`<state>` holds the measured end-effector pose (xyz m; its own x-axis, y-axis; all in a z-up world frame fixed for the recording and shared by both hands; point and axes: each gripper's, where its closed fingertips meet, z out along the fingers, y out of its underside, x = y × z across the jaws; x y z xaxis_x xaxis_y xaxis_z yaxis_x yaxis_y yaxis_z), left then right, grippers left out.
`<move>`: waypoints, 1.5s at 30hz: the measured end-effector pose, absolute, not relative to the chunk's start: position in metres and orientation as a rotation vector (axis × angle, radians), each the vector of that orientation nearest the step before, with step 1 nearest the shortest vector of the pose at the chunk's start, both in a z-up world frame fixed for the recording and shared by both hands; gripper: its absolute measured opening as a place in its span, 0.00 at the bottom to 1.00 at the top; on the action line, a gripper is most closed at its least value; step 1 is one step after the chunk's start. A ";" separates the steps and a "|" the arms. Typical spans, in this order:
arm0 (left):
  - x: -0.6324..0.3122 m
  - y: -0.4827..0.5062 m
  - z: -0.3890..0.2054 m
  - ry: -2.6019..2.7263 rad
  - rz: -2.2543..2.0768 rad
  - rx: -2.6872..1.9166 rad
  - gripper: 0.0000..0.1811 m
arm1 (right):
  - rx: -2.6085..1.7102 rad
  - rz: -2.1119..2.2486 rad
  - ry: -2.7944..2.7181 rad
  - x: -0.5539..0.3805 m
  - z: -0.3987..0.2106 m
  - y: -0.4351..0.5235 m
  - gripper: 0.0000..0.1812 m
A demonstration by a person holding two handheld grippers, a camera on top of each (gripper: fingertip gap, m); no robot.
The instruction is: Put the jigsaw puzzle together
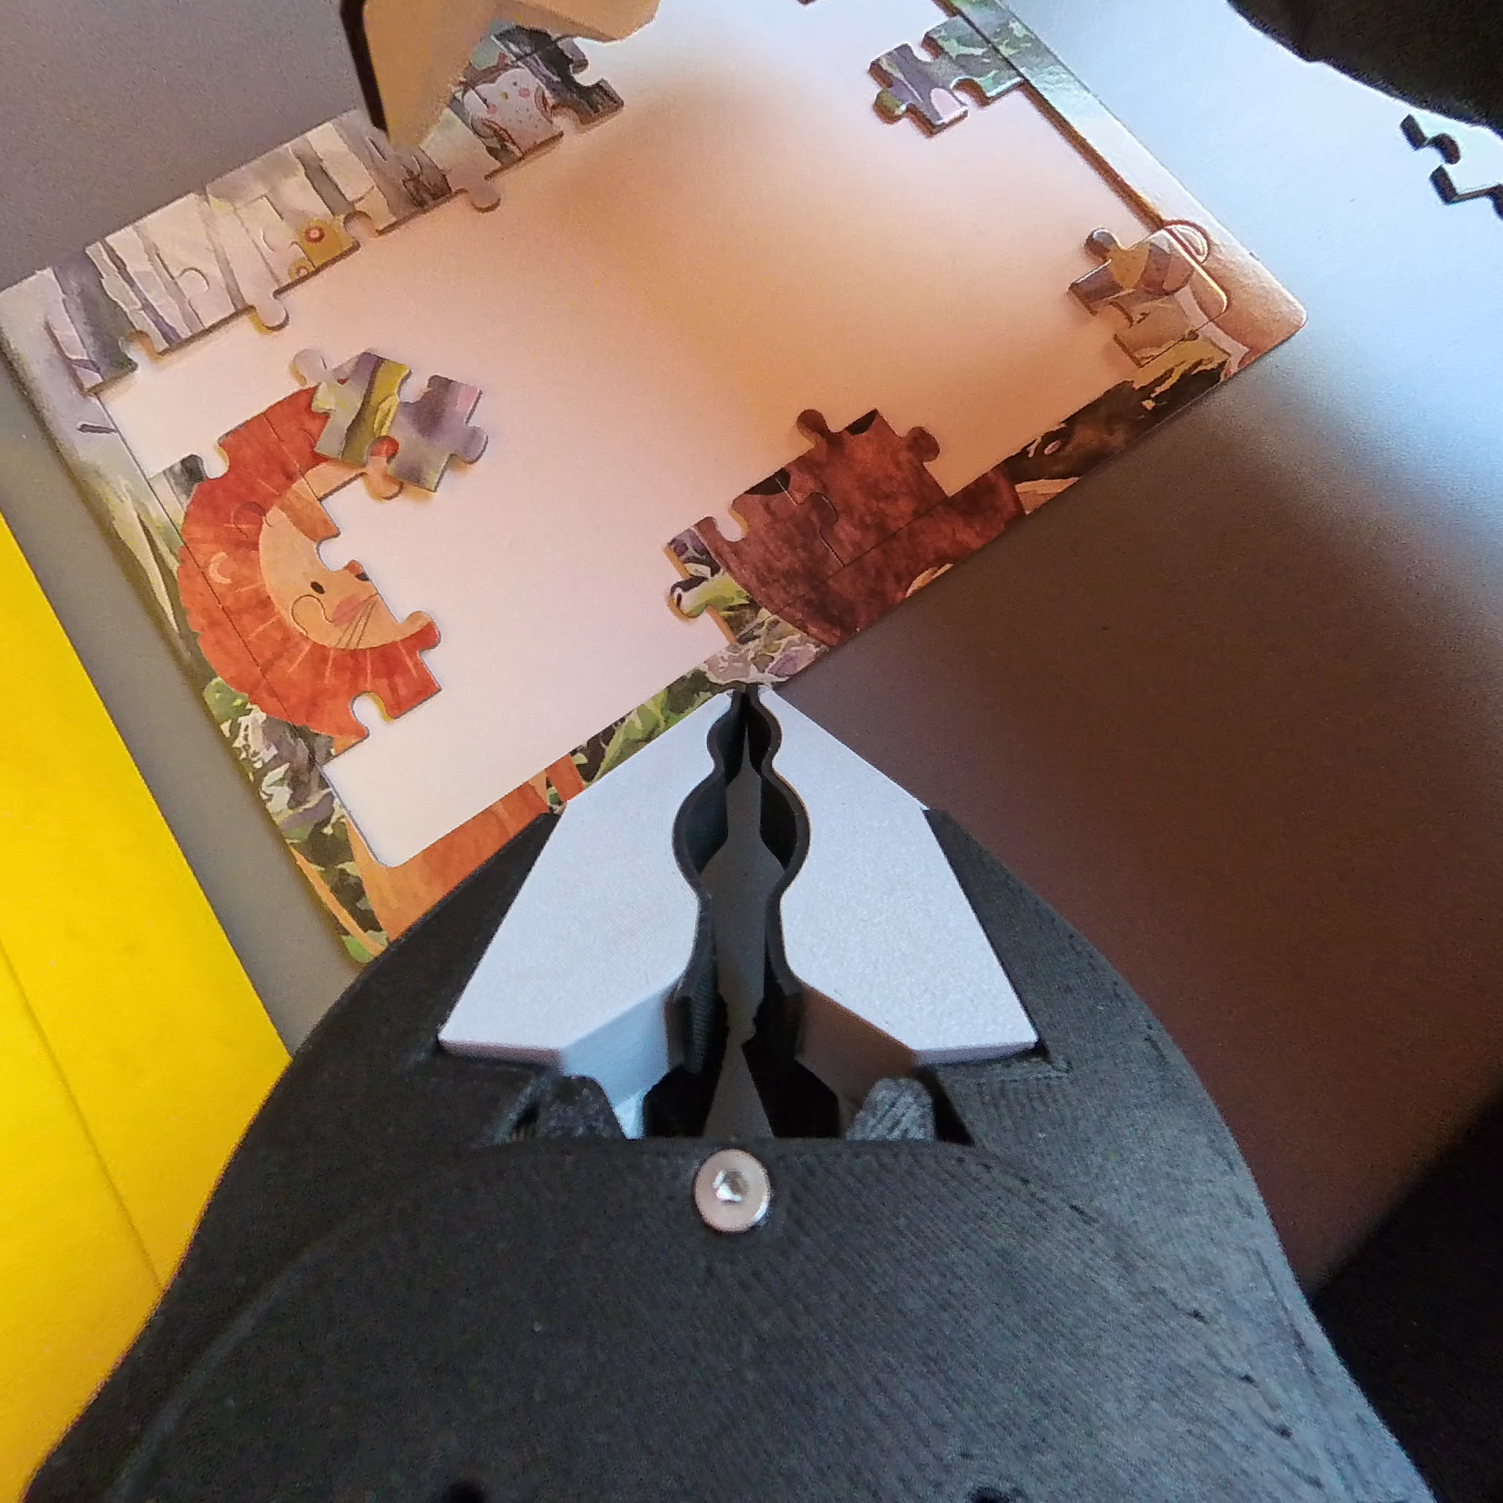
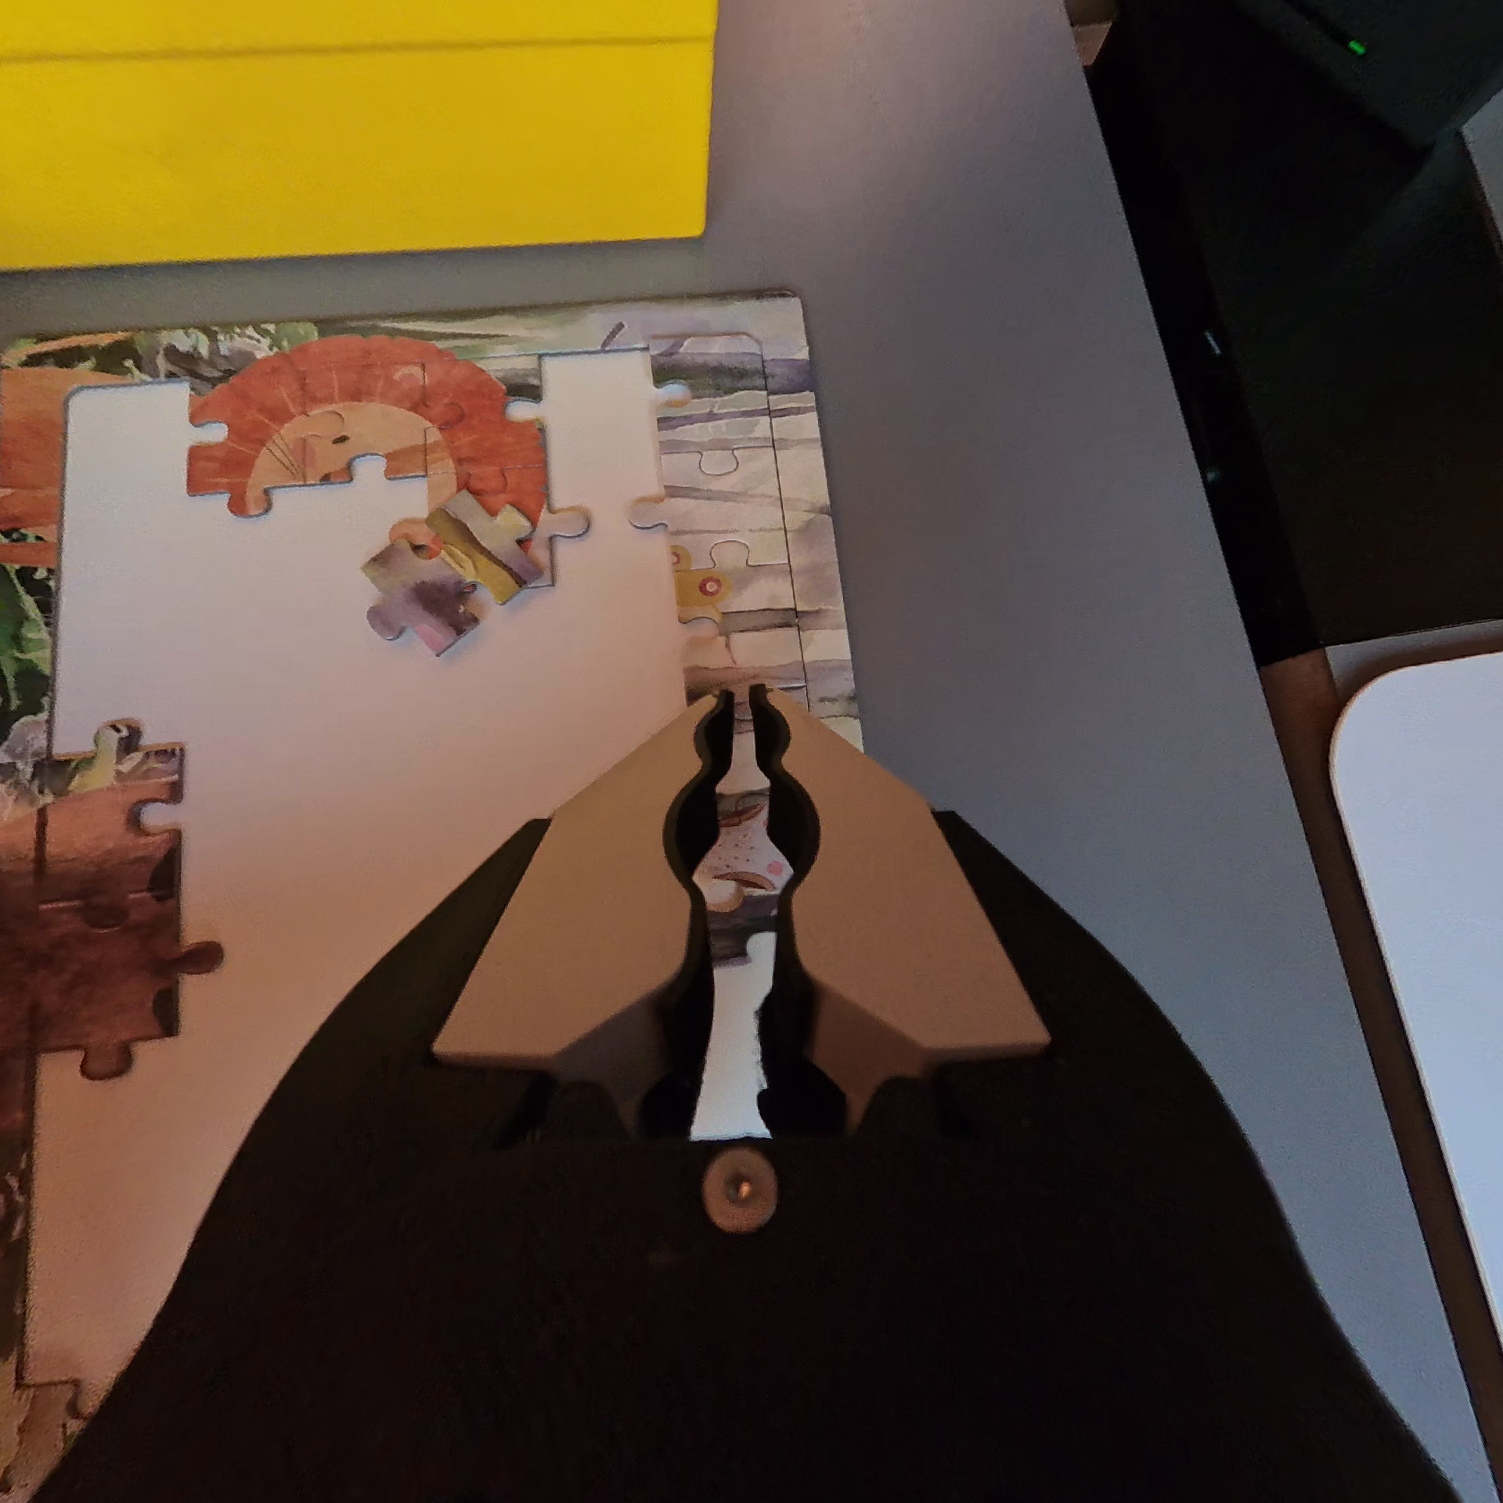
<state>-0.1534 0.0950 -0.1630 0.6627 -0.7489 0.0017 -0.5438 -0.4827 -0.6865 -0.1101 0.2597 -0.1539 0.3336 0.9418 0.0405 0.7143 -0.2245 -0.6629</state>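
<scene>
A half-built jigsaw puzzle (image 1: 569, 390) lies in its tray on the grey counter (image 2: 976, 407). The left gripper (image 1: 747, 693), jaws closed and empty, presses the tray's near edge. The right gripper (image 2: 740, 693), jaws slightly parted and empty, hovers over the right border. Two loose pieces (image 2: 455, 569) overlapping the lion could jam neighbours.

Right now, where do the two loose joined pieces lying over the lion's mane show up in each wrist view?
Left wrist view: loose pieces upper left, overlapping the top of the lion.
Right wrist view: loose pieces centre left, just below the upside-down lion.
Shared landmark: the yellow sheet beside the puzzle board.
</scene>
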 end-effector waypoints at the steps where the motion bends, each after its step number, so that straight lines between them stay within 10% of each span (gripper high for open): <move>1: -0.153 0.094 -0.163 0.993 -0.399 -2.210 0.00 | -2.014 0.509 -1.452 -0.111 -0.155 0.259 0.02; 45: -0.154 0.089 -0.166 0.998 -0.422 -2.225 0.00 | -2.125 0.625 -1.314 -0.108 -0.155 0.267 0.00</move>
